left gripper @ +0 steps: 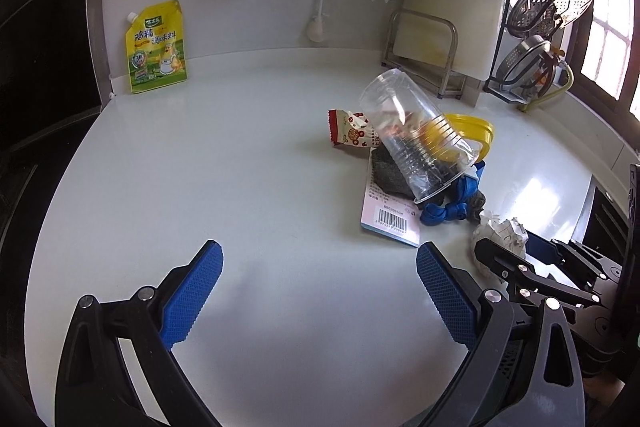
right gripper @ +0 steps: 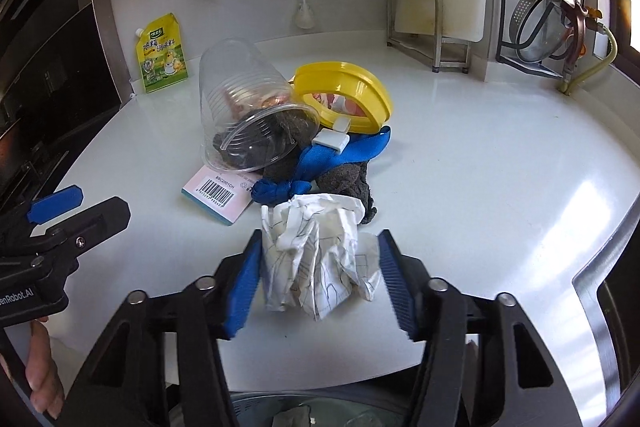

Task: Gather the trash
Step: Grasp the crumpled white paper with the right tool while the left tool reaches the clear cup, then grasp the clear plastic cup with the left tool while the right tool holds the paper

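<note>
On a white counter (right gripper: 460,167), the right gripper (right gripper: 320,279) grips a crumpled paper wad (right gripper: 320,263), its long axis running near to far; the left gripper (left gripper: 320,291) gapes, empty.

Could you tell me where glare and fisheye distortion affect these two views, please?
Left wrist view: window light blows out the upper right, a bright glare patch lies on the counter, and the counter's back edge bows. Right wrist view: a similar glare streak on the counter at right; the edges curve strongly and the corners go dark, while the crumpled paper stays sharp.
</note>
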`<state>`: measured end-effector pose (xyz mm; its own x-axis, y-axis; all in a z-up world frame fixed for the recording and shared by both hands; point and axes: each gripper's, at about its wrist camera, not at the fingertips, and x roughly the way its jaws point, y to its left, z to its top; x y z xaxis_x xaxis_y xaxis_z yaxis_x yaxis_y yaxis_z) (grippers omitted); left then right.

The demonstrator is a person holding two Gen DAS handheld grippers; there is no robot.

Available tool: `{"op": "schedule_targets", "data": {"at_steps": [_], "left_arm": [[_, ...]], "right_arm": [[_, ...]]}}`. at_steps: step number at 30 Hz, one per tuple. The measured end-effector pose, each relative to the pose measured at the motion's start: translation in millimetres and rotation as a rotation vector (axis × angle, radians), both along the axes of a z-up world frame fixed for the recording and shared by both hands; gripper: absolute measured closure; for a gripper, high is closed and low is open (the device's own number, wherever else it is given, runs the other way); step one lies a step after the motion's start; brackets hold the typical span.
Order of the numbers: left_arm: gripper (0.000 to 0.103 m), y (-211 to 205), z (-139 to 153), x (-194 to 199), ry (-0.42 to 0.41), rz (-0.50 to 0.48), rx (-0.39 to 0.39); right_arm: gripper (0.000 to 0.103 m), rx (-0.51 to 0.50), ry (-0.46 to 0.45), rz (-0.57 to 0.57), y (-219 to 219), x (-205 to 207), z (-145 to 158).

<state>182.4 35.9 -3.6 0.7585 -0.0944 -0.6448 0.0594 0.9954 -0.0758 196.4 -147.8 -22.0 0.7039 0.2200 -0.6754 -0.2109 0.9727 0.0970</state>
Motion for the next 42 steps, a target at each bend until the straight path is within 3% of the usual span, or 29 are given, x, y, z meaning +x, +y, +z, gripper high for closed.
{"op": "schedule_targets", "data": {"at_steps": [2,13,19,23,24,26,27,29,30,31,35,42], "left_arm": [[0.007,-8.9,2.4,4.0,-0.013,-0.012,0.011],[0.007,-57.4,-2.1,28.1,-0.019,-0.060,0.061],[0.007,-68.9,-4.9,53.2,-0.007,0.006,0.102],[0.008,-69.7,5.3,65.5,-0.044,0.041,0.105],[0.011,-69.9,6.5,68.0,-0.054,0.045,0.114],[0.038,-70.9,5.9,74.9,-0.040,0.039,0.131],[0.044,-70.4,4.8,78.4,-0.028,0.029,0.126],[0.066,-66.4,3.0,83.1,-0.012,0.019,0.101],[0.072,-64.8,2.6,84.4,-0.007,0.018,0.091],[0.084,-62.3,2.8,85.6,-0.005,0.015,0.079],[0.092,-55.7,12.5,82.9,-0.049,0.011,0.053],[0.093,-48.5,35.5,75.8,-0.135,0.016,0.037]], "right_arm": [[0.071,0.008,-0.012,0.005,-5.8,-1.1,3.8],[0.071,0.134,-0.030,-0.078,-68.5,-1.8,11.7],[0.071,0.171,-0.037,-0.067,-76.1,-2.9,8.5],[0.071,0.216,-0.034,-0.073,-84.7,-4.0,6.5],[0.071,0.224,-0.037,-0.074,-86.0,-4.2,6.6],[0.071,0.236,-0.040,-0.073,-87.9,-4.7,6.5],[0.071,0.238,-0.041,-0.072,-88.2,-5.0,6.2],[0.071,0.241,-0.042,-0.069,-88.3,-5.0,6.1],[0.071,0.242,-0.043,-0.067,-88.2,-5.4,5.9],[0.071,0.242,-0.043,-0.066,-88.2,-5.6,5.7],[0.071,0.248,-0.044,-0.069,-88.6,-4.9,6.2],[0.071,0.245,-0.045,-0.067,-88.2,-5.1,5.5]]}}
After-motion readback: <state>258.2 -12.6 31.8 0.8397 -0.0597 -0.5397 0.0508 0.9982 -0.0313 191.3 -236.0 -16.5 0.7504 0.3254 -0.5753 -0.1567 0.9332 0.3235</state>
